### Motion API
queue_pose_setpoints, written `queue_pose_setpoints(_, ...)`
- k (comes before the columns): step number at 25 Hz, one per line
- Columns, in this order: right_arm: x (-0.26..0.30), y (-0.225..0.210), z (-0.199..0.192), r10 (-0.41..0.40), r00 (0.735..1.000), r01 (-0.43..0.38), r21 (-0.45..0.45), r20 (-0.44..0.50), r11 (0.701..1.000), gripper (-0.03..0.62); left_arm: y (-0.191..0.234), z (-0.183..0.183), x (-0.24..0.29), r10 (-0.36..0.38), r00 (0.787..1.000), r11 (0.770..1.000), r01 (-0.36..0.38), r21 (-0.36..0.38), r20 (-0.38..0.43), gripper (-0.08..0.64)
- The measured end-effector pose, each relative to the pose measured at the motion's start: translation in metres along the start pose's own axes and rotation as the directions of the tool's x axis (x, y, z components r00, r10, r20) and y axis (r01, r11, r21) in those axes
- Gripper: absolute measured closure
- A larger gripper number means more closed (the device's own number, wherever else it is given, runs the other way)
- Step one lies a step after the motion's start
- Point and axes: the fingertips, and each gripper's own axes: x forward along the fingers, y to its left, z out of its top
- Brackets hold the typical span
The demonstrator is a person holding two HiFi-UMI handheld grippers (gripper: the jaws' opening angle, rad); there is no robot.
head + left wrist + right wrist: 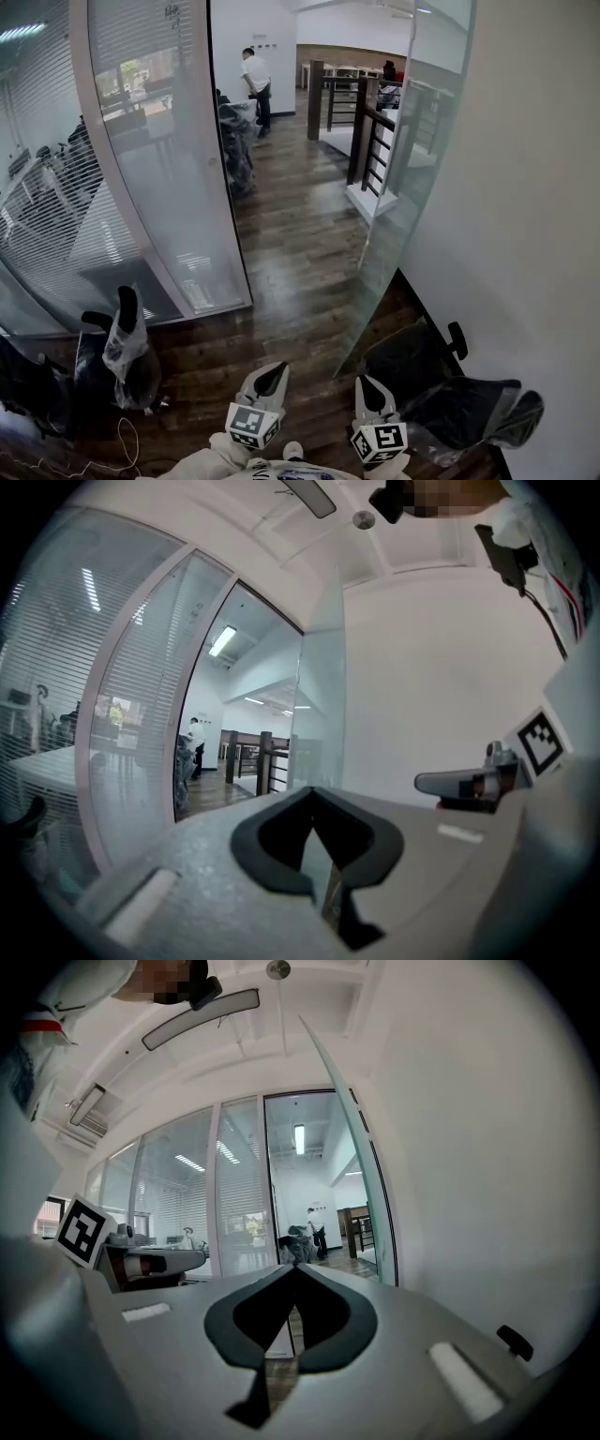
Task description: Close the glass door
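Observation:
The glass door (412, 159) stands swung open along the white wall on the right, its lower edge near the floor ahead of my right gripper. Both grippers point level toward the open doorway, low in the head view. My left gripper (273, 373) is shut with nothing in it, left of the door's edge. My right gripper (371, 386) is shut and empty too, just short of the door's near edge. The left gripper view has the door (319, 696) straight ahead above the left gripper (314, 794). From the right gripper (295, 1269) the door (361, 1194) rises to the right.
A frosted glass wall (159, 159) with blinds bounds the doorway's left side. Black office chairs (112, 361), one under a plastic bag, stand at the left, and another chair (459, 398) at the right. A cable (127, 441) lies on the floor. Beyond, a wooden railing (361, 122) and a person (255, 80).

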Motion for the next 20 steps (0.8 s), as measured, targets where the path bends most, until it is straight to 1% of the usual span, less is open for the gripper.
queue_pose_setpoints(6,0.003,0.004,-0.001,-0.006,1.000,0.006,-0.008,-0.008,1.000,0.588,0.009,0.000,0.003,-0.002,1.000,1.000,0.002,-0.007,0.007,0.557)
queue_pose_setpoints(14,-0.002,-0.015,-0.004,-0.042,0.999,0.042,0.002,-0.023,0.999,0.588,-0.001,-0.003,0.015,-0.024,1.000,1.000,0.024,-0.016,0.004,0.557)
queue_pose_setpoints(17,0.003,-0.028,-0.002,-0.037,0.999,0.037,0.010,-0.023,0.999,0.587,-0.008,-0.004,0.027,-0.025,1.000,1.000,0.025,-0.010,-0.001,0.557)
queue_pose_setpoints(20,0.014,-0.038,0.003,-0.016,1.000,0.016,0.016,-0.012,1.000,0.588,-0.010,-0.002,0.038,-0.008,1.000,1.000,0.008,0.000,-0.002,0.557)
